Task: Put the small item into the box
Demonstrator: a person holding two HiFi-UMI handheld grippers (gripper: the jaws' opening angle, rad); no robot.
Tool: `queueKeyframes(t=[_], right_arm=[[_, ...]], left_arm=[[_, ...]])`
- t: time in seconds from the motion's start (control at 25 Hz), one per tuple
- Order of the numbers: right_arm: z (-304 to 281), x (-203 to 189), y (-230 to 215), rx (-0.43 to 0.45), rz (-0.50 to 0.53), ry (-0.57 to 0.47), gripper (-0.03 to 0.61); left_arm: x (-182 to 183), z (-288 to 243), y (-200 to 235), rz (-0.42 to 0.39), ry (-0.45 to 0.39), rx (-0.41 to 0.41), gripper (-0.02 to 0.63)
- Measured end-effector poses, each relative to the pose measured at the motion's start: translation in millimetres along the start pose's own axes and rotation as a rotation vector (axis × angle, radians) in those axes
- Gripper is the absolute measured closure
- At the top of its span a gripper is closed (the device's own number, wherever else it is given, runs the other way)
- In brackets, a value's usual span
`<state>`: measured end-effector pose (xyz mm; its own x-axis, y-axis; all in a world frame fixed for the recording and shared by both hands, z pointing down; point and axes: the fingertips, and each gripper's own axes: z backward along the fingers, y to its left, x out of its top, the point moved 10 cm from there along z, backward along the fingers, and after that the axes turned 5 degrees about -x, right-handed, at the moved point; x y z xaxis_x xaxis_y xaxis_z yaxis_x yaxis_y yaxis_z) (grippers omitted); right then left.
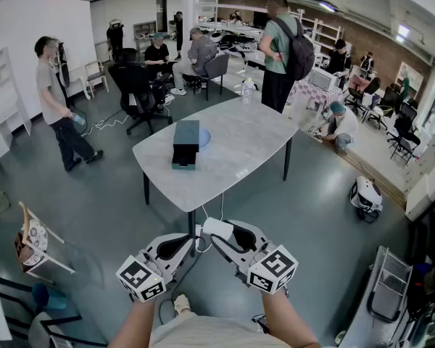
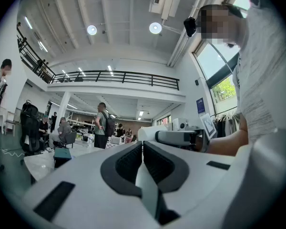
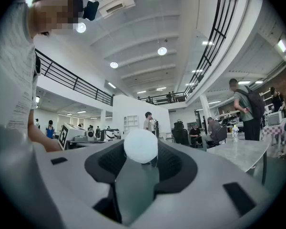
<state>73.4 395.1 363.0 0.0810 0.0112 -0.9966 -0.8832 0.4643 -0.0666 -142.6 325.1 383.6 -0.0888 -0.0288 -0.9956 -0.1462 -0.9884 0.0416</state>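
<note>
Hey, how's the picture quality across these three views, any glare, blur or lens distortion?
Head view: evenly lit, sharp, lines bowing toward edges. Left gripper view: fisheye circle with black corners; round white ceiling lamps blown out. Right gripper view: same fisheye; the close small white round item looks soft and featureless.

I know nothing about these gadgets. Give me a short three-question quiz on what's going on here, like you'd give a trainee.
1. How do the jaws of the left gripper stand?
2. Which one holds the small white item? A) the left gripper B) the right gripper C) neither
3. True or false: the dark box stands on the floor.

Key
1. Together, with nothing between them.
2. B
3. False: it stands on the grey table.
</note>
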Motion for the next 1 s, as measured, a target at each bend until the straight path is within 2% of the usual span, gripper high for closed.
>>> queueKeyframes(t=[0.28,0.56,0.76,1.0], right_arm=[[2,1,-3,0.004,0.000,0.011,0.379],[-16,-4,-4,0.010,-0.004,0.036,0.379],[-43,-7,-11,0.026,-0.014,0.052,0.378],[-96,-7,-31,0.020,-0.018,0.074,0.378]], left_arm=[[2,-5,-1,0.015,-0.008,0.004,0.592],[-4,2,16,0.051,-0.010,0.026,0.593],[-9,2,45,0.063,-0.007,0.023,0.592],[-12,1,101,0.072,-0.008,0.015,0.593]])
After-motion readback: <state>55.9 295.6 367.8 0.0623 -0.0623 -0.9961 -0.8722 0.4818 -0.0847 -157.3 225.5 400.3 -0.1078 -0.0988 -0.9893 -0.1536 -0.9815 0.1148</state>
